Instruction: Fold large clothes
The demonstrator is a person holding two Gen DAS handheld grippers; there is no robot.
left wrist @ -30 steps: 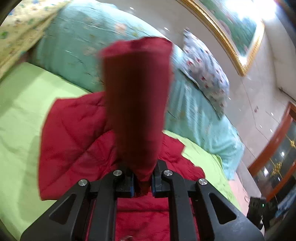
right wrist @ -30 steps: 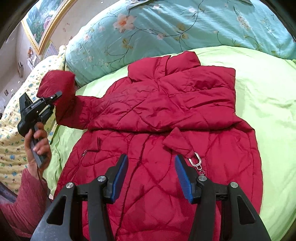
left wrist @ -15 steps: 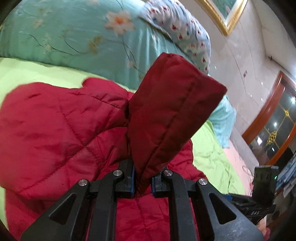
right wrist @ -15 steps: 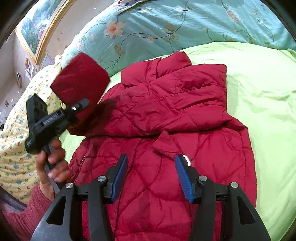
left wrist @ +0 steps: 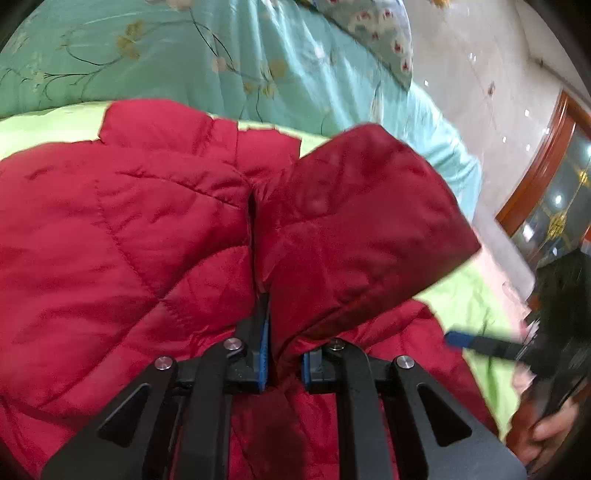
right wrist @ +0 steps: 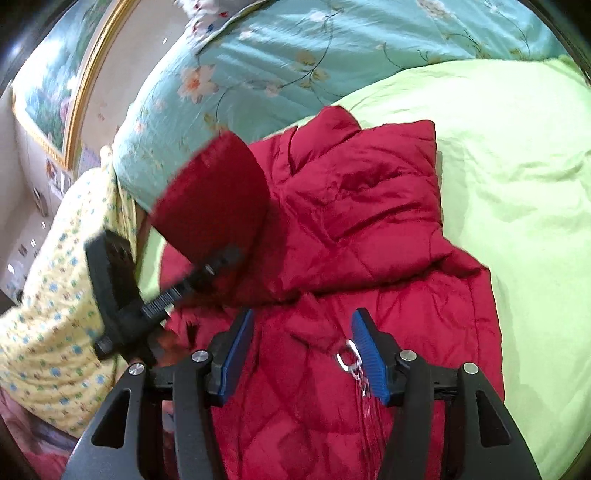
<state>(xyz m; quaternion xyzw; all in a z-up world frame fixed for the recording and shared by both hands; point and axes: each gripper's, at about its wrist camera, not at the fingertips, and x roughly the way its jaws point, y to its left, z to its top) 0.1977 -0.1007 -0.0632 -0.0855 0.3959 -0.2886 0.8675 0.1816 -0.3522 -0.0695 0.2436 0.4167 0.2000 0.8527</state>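
A red quilted jacket point(right wrist: 369, 229) lies spread on a light green bedsheet point(right wrist: 517, 147); it fills the left wrist view point(left wrist: 110, 240) too. My left gripper point(left wrist: 282, 354) is shut on the jacket's sleeve point(left wrist: 369, 221), holding the cuff end up over the jacket's chest. In the right wrist view the same left gripper point(right wrist: 207, 269) holds the sleeve point(right wrist: 214, 206) above the jacket's left side. My right gripper point(right wrist: 303, 350) is open and empty, just above the jacket's front by a metal zipper pull point(right wrist: 349, 360).
A teal floral quilt point(right wrist: 295, 55) is bunched along the head of the bed. A yellow patterned blanket point(right wrist: 55, 295) lies at the left. A patterned pillow point(left wrist: 380, 33) and a framed picture point(right wrist: 48, 81) are behind. The right gripper's blue pad point(left wrist: 461, 339) shows at the right.
My left gripper has carried the sleeve inward over the jacket's body and lower. My right gripper has stayed open and moved slightly closer to the jacket front.
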